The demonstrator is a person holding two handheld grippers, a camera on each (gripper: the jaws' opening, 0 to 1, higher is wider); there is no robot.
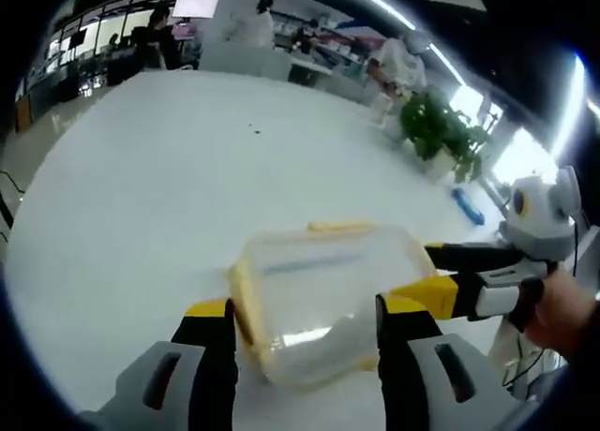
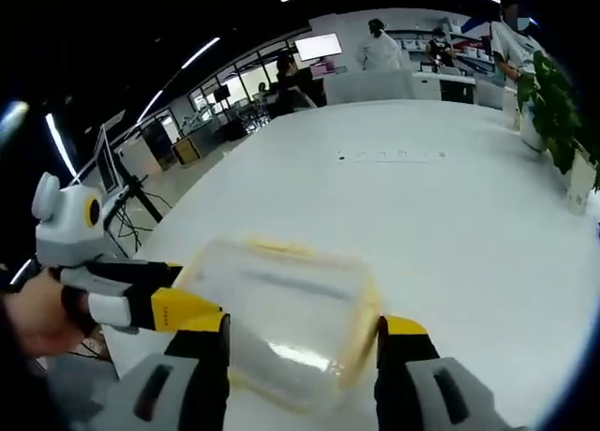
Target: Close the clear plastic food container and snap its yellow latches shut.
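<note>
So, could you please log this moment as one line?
container: lid on, on white table | left claw: open, straddling it | right claw: open, straddling it | latches: state unclear

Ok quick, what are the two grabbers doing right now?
Left gripper: jaws open, one on each side of the clear container, not squeezing it.
Right gripper: jaws open around the same container.

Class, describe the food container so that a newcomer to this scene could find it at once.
Start at the big white table. Near its edge lies the clear plastic food container, between the left gripper's jaws, the right gripper against its side. Its see-through lid and yellow latches set it apart from the potted plant.
</note>
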